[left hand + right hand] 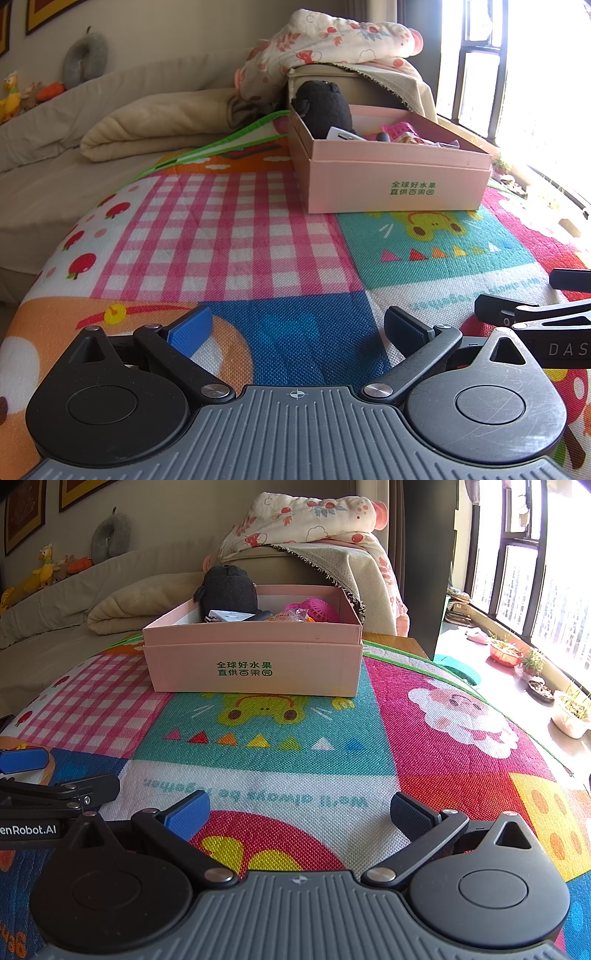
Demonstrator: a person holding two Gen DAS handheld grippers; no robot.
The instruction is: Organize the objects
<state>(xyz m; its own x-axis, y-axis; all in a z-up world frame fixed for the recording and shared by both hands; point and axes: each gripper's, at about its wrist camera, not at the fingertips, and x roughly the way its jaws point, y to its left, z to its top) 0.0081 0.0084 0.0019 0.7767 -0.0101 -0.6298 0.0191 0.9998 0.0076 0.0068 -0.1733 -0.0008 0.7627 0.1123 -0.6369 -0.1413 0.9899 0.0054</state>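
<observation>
Both my claws gape empty — left gripper (297, 332), right gripper (299, 818); the pink box (255, 661) lies straight ahead of the right one — nearer it.

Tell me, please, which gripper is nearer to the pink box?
Right, slightly. The right gripper faces the pink box almost straight ahead across the mat. The left gripper sits beside it, with the box ahead and off to its right. Both are open and empty.
</observation>
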